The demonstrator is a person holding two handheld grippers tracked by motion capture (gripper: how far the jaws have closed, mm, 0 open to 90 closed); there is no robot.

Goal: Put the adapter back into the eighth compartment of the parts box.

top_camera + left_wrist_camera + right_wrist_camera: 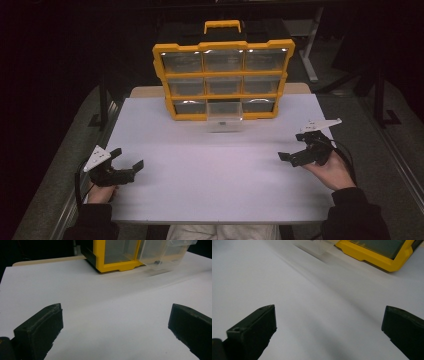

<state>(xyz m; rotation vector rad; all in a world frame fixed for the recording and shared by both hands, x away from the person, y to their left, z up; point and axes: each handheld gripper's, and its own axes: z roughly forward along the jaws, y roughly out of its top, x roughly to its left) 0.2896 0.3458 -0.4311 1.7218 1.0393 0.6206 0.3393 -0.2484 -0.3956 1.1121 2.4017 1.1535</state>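
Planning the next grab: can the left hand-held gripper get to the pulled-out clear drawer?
Probably yes. The left hand-held gripper is open, and only bare white table lies between it and the pulled-out drawer of the yellow organizer.

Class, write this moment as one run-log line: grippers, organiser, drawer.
left gripper: open, holds nothing | right gripper: open, holds nothing | yellow organiser: upright at table's far side | bottom-middle drawer: pulled out

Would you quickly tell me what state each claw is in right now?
Left claw: open, holding nothing, above the white table.
Right claw: open, holding nothing, above the same table.
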